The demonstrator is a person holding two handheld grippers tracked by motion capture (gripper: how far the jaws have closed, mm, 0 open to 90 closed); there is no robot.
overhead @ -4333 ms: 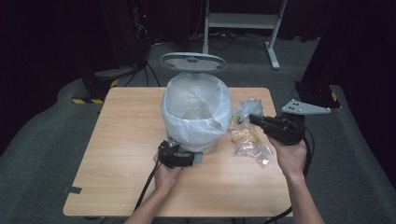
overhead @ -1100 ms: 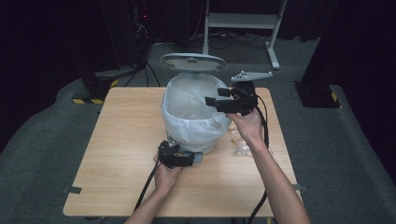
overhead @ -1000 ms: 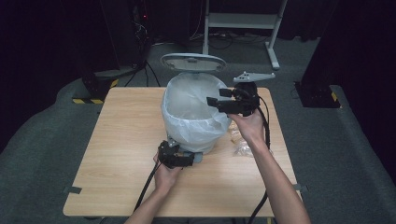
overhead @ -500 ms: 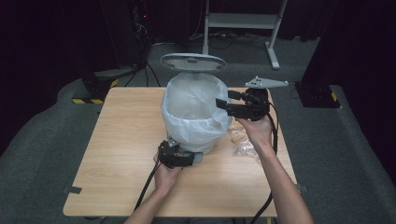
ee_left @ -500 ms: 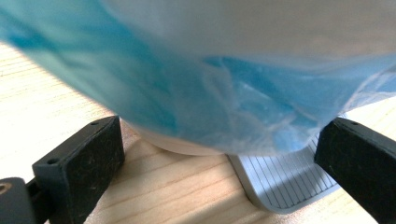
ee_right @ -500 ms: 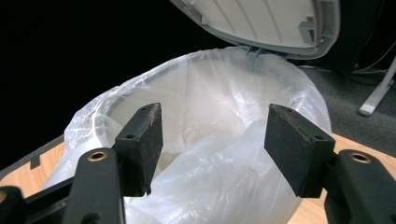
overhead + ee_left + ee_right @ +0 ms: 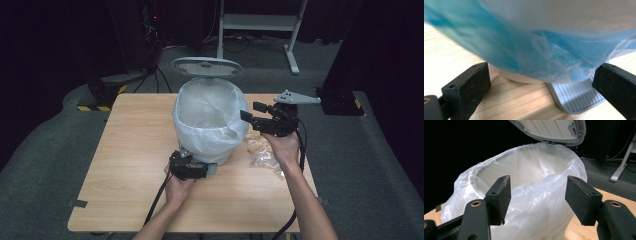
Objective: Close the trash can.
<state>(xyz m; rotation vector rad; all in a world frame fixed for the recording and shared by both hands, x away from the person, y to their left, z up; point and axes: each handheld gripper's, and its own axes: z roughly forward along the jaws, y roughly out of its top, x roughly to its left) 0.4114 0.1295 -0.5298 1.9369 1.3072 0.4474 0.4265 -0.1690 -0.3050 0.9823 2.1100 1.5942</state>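
A pedal bin [image 7: 210,120] lined with a clear plastic bag stands in the middle of the wooden table [image 7: 130,150], its grey lid [image 7: 206,66] raised. My left gripper [image 7: 202,169] lies low at the bin's front base. In the left gripper view its jaws stand open [image 7: 541,87] on either side of the bin's foot, with the ribbed pedal [image 7: 579,97] near the right jaw. My right gripper [image 7: 253,111] hovers open just right of the bin's rim. In the right gripper view it [image 7: 537,197] faces the bag-lined rim [image 7: 524,170] with nothing between its jaws.
A crumpled clear wrapper [image 7: 262,150] with something yellowish in it lies on the table under my right hand. Behind the table stands a white metal frame [image 7: 260,25]. Dark equipment sits on the floor at back left [image 7: 105,90] and at right [image 7: 340,100].
My right gripper has drawn back from over the bin's mouth, moving right and slightly down to beside the rim. The left gripper and the raised lid have kept still.
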